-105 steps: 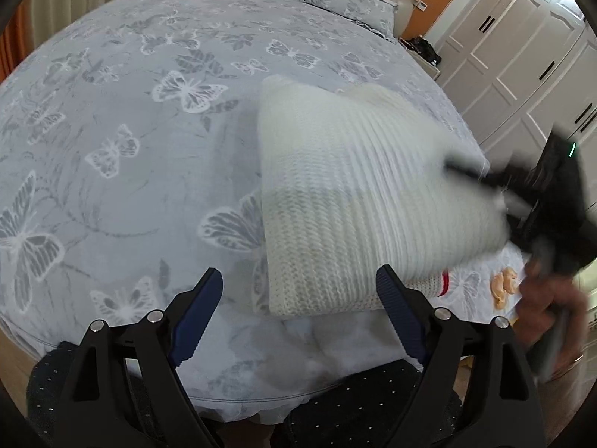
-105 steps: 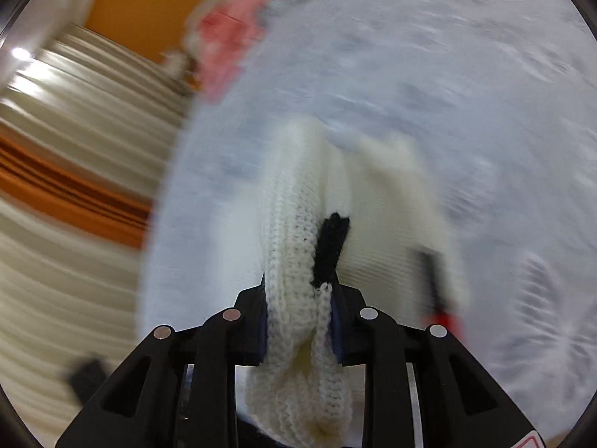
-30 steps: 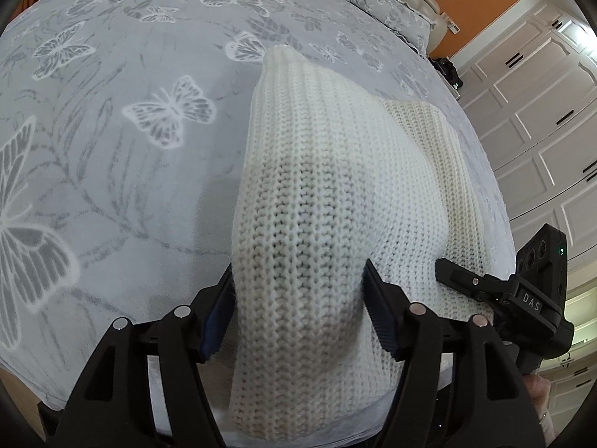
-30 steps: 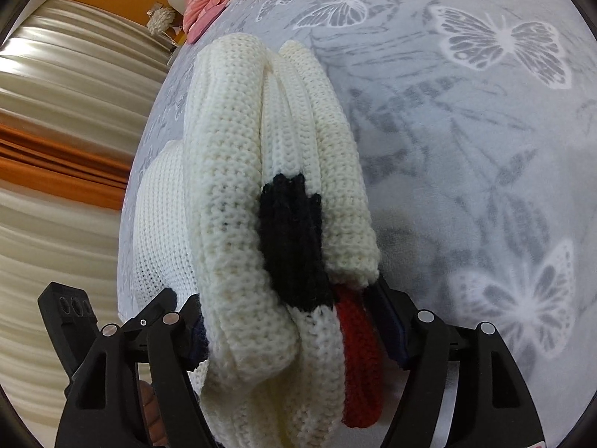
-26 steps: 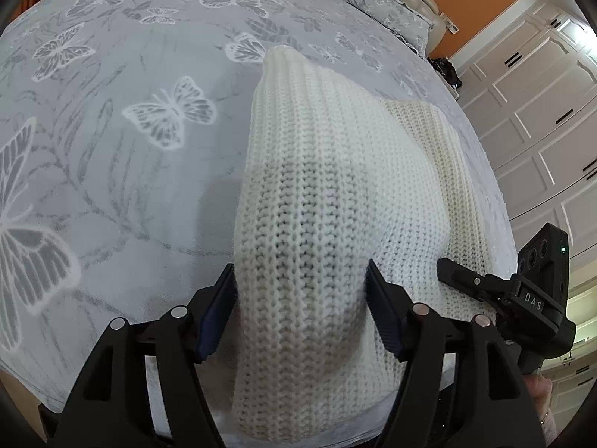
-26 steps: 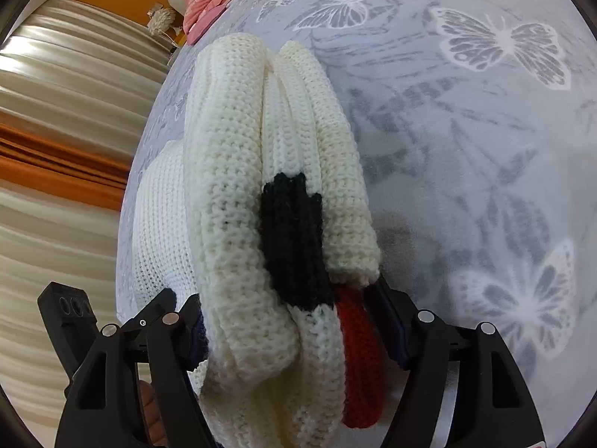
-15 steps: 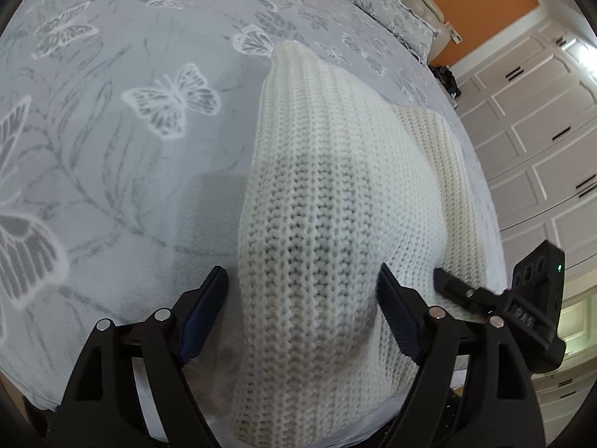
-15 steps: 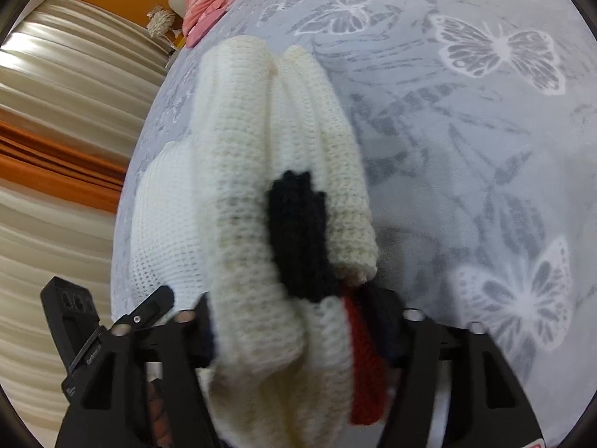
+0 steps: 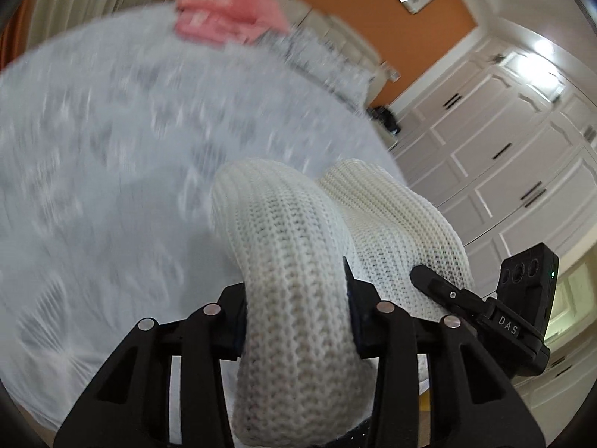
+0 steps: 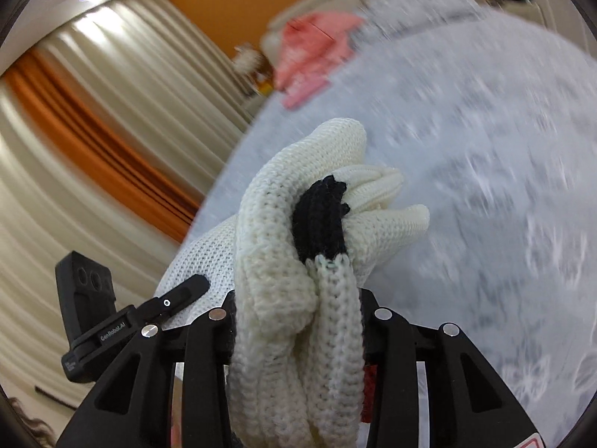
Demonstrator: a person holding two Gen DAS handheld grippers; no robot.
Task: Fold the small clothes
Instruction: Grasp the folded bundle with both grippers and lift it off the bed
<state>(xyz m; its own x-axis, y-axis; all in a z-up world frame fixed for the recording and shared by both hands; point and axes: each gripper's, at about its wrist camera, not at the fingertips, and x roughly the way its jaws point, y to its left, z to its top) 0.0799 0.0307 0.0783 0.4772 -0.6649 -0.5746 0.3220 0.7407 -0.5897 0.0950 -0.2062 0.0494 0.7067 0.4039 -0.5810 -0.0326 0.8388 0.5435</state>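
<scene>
Bedroom with an orange wall, white wardrobe doors on the right of the left wrist view, and a big bed [image 9: 112, 156] under a grey butterfly-print cover, all smeared with motion blur. A pink garment [image 9: 227, 18] sits far back near the pillows, upper centre of the frame.

And the folded cream sweater [image 9: 298, 298] is up off the bed, carried between the two tools! The left tool [image 9: 296, 311] is clamped on one thick end of the bundle, knit bulging out between its jaws. The right tool [image 10: 296, 330] is pinched on the other end, where the layers stack up and a black patch [image 10: 321, 220] of knit shows, with a sliver of red low by the right jaw.

In both views the bundle runs straight away from the camera, so its long axis seems to stretch from one tool across to the other. From the left side it rises from the bottom centre and arches toward the upper right, where the right tool's finger touches it.

What could go wrong? The fold looks loose at the right end: several layers fan out past the jaws, and a quick swing could shake an inner layer free, so the stack opens. If the two tools drift apart, the knit stretches and the fold slides; if they close in, the middle sags and crumples. The blur suggests fast motion, which makes either slip likelier.
</scene>
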